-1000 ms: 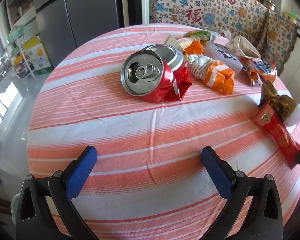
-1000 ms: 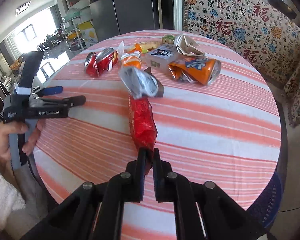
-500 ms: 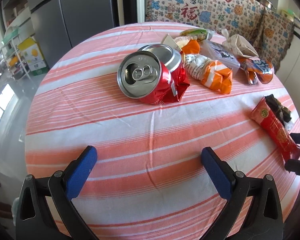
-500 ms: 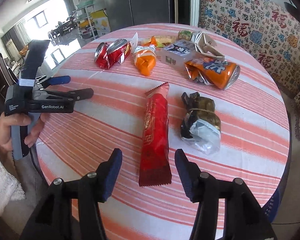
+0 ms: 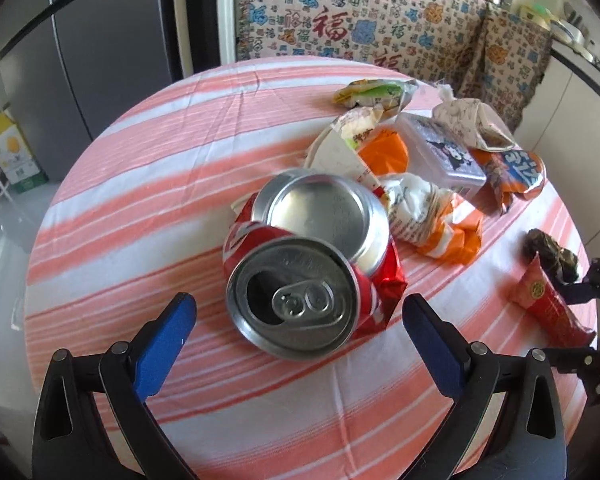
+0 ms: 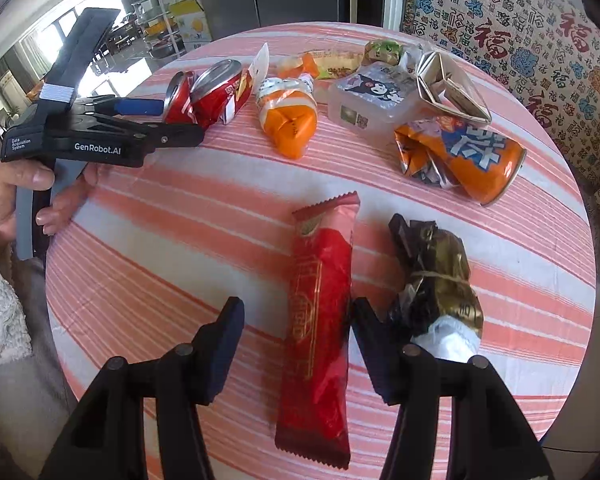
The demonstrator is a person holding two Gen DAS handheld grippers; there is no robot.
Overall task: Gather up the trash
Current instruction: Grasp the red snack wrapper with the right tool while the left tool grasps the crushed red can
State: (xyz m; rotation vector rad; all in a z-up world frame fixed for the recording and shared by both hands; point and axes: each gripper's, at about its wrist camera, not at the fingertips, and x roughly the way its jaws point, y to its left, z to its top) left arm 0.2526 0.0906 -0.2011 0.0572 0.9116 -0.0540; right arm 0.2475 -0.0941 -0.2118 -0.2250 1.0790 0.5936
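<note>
- Left gripper [image 5: 298,322]: fingers spread wide, crushed red can [image 5: 306,276] lying between them on the striped tablecloth [image 5: 148,184], not touched.
- Right gripper [image 6: 298,346]: fingers spread, straddling the red wrapper [image 6: 320,308]; right finger touches its edge.
- Brown wrapper [image 6: 436,280] just right of it.

Our left wrist view looks forward and down from just above the near edge of the round table [image 5: 148,184], close on the red can [image 5: 300,280], which lies between its own fingers; beyond are the wrappers and a patterned cloth [image 5: 360,20]. Our right wrist view faces across the same table [image 6: 180,220] from a spot further right, low over the red wrapper [image 6: 320,300]. We share the table, the can [image 6: 208,96] and the red wrapper [image 5: 548,304]. Each view catches the other tool: the left gripper [image 6: 180,120] at the right view's left, the right gripper [image 5: 580,320] at the left view's right edge.
</note>
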